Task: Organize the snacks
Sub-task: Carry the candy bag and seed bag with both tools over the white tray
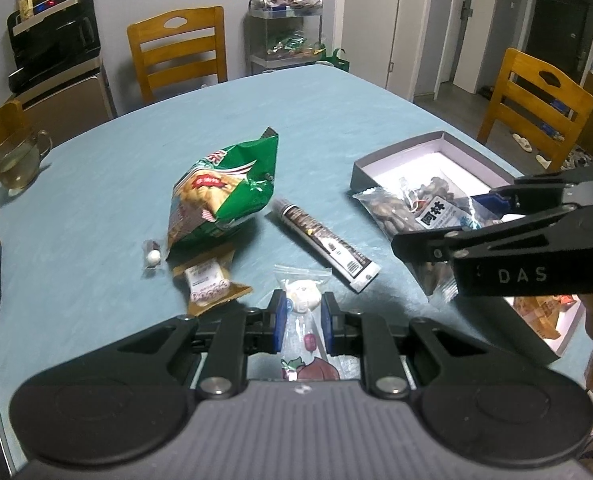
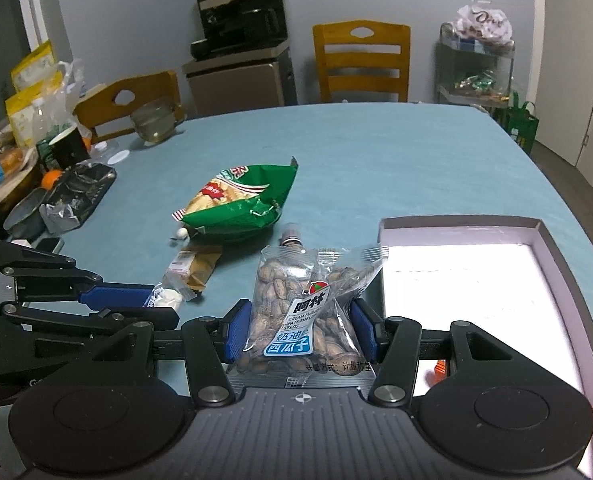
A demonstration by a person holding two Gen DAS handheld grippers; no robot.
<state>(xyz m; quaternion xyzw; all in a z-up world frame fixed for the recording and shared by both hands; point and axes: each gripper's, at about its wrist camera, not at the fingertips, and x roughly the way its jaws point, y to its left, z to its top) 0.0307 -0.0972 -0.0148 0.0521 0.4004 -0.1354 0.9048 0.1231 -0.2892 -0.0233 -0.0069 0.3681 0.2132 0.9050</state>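
Blue pads of the left gripper (image 1: 301,316) are pinched narrow on a clear candy packet (image 1: 301,300) with a white sweet showing at its top, while the right gripper (image 2: 298,330) clamps a packet of watermelon seeds (image 2: 304,308) across its middle, its jaws about half spread by the packet's bulk. Both packets look lifted off the blue table (image 1: 96,184), the seeds just left of the open box (image 2: 456,288) with the pale lining, the candy a little further from it.

The step in hand looks like carrying two snacks to the box at once. Next, each hand likely has to bring its packet over the box wall, lower it onto the lining and then let go; the seeds are nearer, so they would go in first, leaving room for the candy beside them.

On the table, not yet sorted: a green chip bag (image 1: 224,188), a long dark tube (image 1: 324,246), a brown wrapped snack (image 1: 210,284) and a tiny wrapped sweet (image 1: 152,258)
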